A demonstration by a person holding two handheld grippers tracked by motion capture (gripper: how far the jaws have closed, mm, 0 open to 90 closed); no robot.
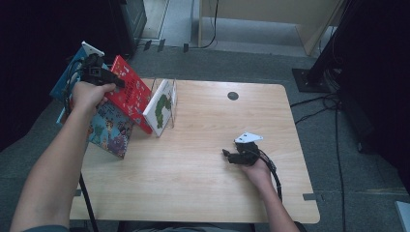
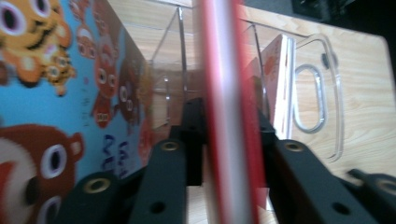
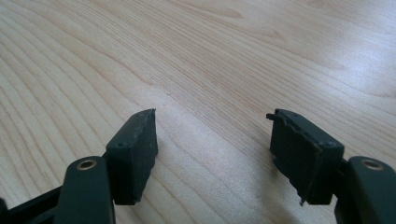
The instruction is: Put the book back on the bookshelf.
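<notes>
Wooden worktop (image 1: 203, 159), books leaning at its far left corner.
Left gripper (image 1: 116, 83) is straddling the red book (image 1: 129, 92) by the clear rack (image 2: 322, 98), jaws partly open, apparently not pinching; it risks toppling. Right gripper (image 3: 212, 154) is resting open, empty.

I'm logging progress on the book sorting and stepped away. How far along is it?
Done: a white-and-green book already stands in the clear rack. In hand: the left gripper has the red book between its jaws at the rack's left end; whether the pads press it is unclear. Left: the blue cartoon book leans outside the rack. The right gripper rests open on the table.
</notes>
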